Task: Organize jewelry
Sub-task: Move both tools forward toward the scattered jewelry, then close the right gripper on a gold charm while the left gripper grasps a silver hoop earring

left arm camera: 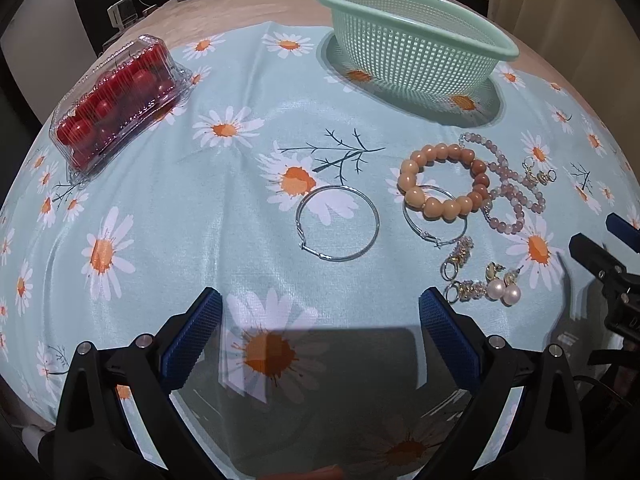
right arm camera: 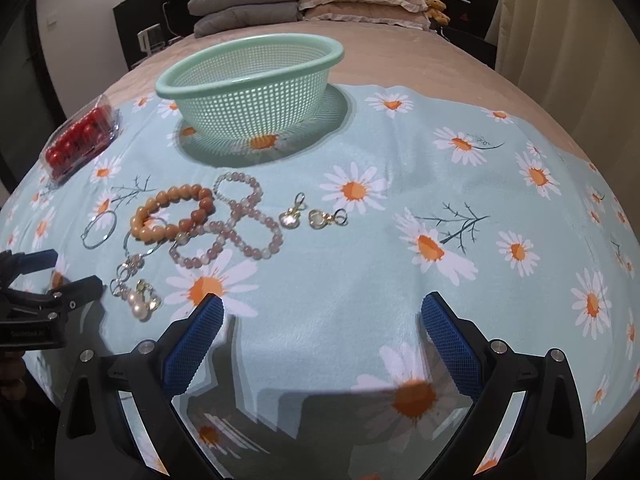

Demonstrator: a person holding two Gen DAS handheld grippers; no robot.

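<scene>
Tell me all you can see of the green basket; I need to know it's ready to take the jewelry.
The green basket is a pale mint plastic bowl with a thick rolled rim and finely perforated mesh walls. It stands upright, mouth open, on the daisy cloth beyond the jewelry, casting a shadow around its base. Nothing shows inside through the mesh, though its floor isn't fully visible. No jewelry and neither tool touches it; the nearest piece, the pink beaded bracelet, lies apart in front of it.

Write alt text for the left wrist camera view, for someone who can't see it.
The open left gripper hovers over a daisy-print cloth, empty. Ahead lie a silver hoop earring, an orange bead bracelet, pearl earrings, a green basket and a clear box of red beads.
</scene>
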